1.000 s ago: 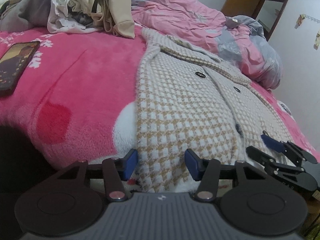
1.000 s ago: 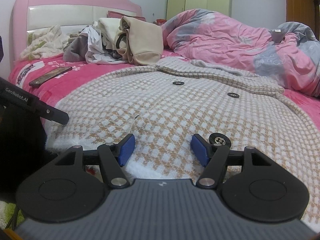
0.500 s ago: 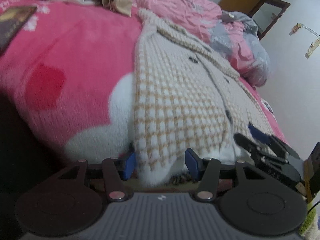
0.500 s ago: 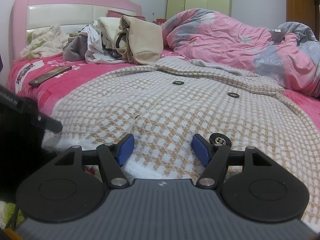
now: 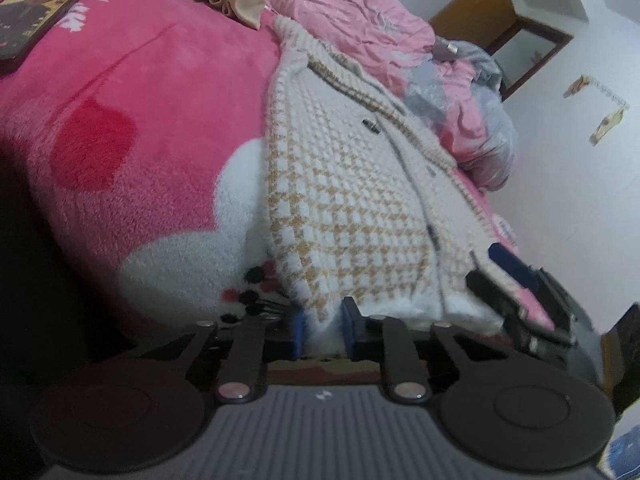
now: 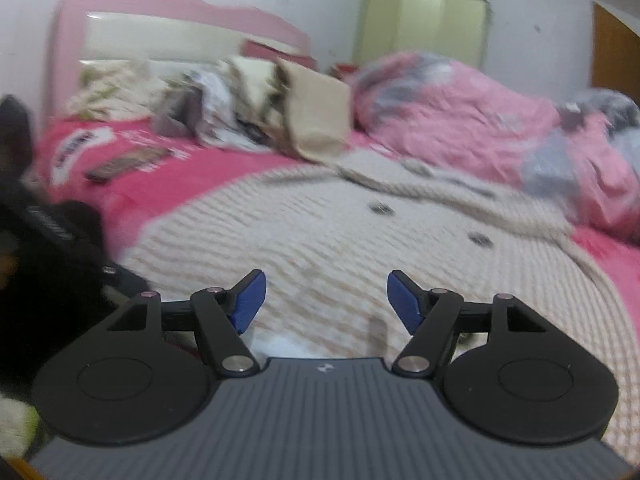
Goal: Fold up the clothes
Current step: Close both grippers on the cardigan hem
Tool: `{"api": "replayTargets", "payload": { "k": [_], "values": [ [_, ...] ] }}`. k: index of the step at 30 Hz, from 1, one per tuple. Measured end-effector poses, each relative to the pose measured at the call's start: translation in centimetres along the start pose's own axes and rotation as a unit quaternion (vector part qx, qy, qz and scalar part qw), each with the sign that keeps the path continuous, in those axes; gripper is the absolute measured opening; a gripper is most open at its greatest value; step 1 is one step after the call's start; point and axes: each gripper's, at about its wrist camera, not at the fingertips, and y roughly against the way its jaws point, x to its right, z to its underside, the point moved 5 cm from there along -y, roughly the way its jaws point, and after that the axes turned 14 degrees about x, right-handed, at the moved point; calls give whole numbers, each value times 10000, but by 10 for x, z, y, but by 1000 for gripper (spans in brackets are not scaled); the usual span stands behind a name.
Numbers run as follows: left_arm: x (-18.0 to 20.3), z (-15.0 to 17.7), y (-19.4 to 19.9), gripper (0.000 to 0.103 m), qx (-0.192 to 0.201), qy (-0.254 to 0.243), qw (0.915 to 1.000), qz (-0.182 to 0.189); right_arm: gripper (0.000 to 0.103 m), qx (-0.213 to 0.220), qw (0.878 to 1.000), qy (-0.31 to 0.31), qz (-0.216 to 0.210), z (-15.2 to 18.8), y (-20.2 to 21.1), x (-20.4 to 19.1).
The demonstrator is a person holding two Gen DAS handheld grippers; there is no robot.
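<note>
Pinching the near hem, the left gripper (image 5: 322, 334) has its blue pads drawn narrow on a corner of the checked cardigan (image 5: 352, 204), which lies spread flat, front up, over the foot of the bed (image 5: 132, 168); the right gripper (image 6: 323, 304) stands wide apart with nothing between its pads, hovering just above the same hem further along, though its picture is blurred and I cannot tell whether it touches the knit; the cardigan looks thick, soft and fluffy, so by my judgement it will sag and stretch between two holds rather than keep a line, cling to the fleece blanket (image 5: 168, 92) instead of sliding, and carry some weight for a garment; the hem corners and side seams seem the sound places to grip, clear of the dark buttons (image 6: 379, 207) down the front; beyond the hem the bed edge falls away close to both grippers; to the left the blanket lies open as far as a phone (image 5: 34, 12); farther back a heap of clothes (image 6: 256, 100) and a rumpled pink duvet (image 6: 460, 120) crowd the collar end, leaving little room there.
</note>
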Motion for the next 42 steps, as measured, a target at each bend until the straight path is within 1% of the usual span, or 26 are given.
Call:
{"api": "replayTargets", "payload": {
  "k": [3,6,8,10,12,13,15,17,18,19,20,21,23,24,26,31,32,33,35,38,40,42],
  "values": [
    [-1,-5,6,14,79,296,9993,221,70,192,9984,314,-440,-8,3,-25],
    [-2,-10,10,13,169,666,9965,486,71,270,9932,722,-876,-12,0,-53],
    [-2,-14,11,12,216,848,9941,637,71,246,9878,1110,-1061,-10,-5,-72],
    [-1,-16,11,12,233,922,9929,713,70,212,9804,1543,-1209,-6,-9,-89],
    [-1,-18,10,12,238,990,9918,778,69,176,9730,1938,-1243,-2,-15,-102],
    [-1,-18,10,12,237,1025,9912,806,66,153,9696,2113,-1226,0,-18,-108],
    [-2,-18,9,12,232,1101,9900,855,57,86,9630,2440,-1139,4,-25,-114],
    [-3,-19,9,12,227,1178,9887,904,43,-37,9579,2681,-1028,8,-32,-117],
    [-3,-19,9,13,225,1216,9880,929,37,-80,9575,2708,-995,9,-35,-117],
    [-4,-19,8,16,221,1260,9874,934,22,-117,9576,2714,-959,9,-38,-117],
    [-5,-20,8,25,216,1314,9869,907,13,-131,9596,2655,-922,8,-39,-116],
    [-8,-21,8,44,219,1373,9866,856,11,-122,9622,2564,-906,6,-39,-115],
    [-14,-24,7,66,256,1494,9859,706,7,-109,9668,2391,-890,4,-39,-112],
    [-15,-26,6,66,279,1534,9854,684,7,-109,9682,2337,-890,3,-39,-111],
    [-18,-29,2,66,304,1608,9844,653,6,-95,9696,2272,-903,3,-38,-110],
    [-14,-33,-20,64,87,1590,9845,730,6,-7,9716,2186,-909,-1,-37,-109],
    [-13,-33,-26,59,29,1605,9841,759,6,12,9719,2171,-909,-2,-36,-109],
    [-12,-33,-32,53,-31,1642,9832,801,6,31,9722,2157,-910,-3,-36,-109],
    [-9,-33,-45,45,-155,1703,9813,883,6,69,9728,2128,-910,-4,-35,-109],
    [-8,-31,-59,30,-267,1702,9817,817,6,167,9737,2083,-902,-8,-31,-109],
    [-7,-29,-65,26,-314,1718,9811,828,6,214,9760,1965,-916,-11,-26,-106],
    [-5,-29,-66,21,-328,1575,9839,783,9,234,9807,1687,-960,-14,-19,-100]
  ]
}}
